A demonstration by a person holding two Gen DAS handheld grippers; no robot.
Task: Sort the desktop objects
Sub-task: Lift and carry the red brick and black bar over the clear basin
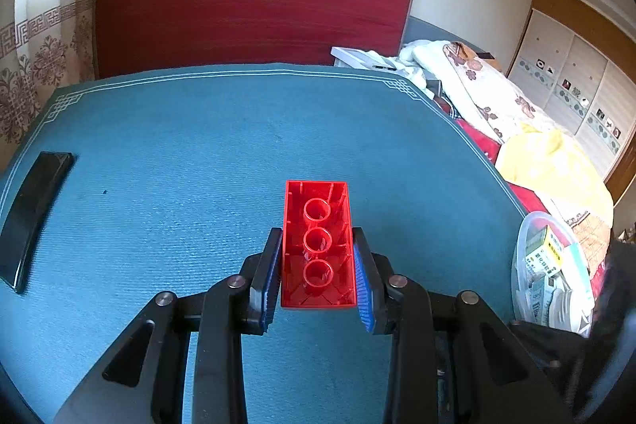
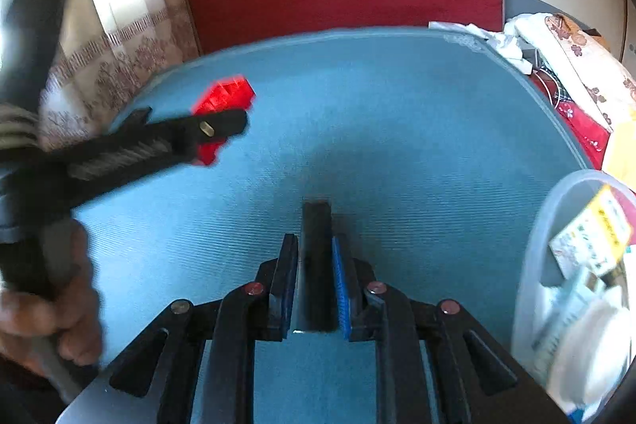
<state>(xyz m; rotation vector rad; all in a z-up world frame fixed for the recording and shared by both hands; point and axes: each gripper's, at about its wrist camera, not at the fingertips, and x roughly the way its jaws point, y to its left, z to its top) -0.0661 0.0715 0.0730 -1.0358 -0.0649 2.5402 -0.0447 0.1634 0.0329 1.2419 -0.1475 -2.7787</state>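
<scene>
Left tongs (image 1: 318,265) pitched downward, gripping red brick (image 1: 318,245) — underside up.

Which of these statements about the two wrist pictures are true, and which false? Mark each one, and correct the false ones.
1. The left gripper grips a red brick. True.
2. The brick's hollow underside faces the camera. True.
3. The right gripper is empty. False: it is shut on a slim black object.
4. The clear plastic container is empty. False: it holds boxes and packets.
5. The table covering is green. False: blue.
</scene>
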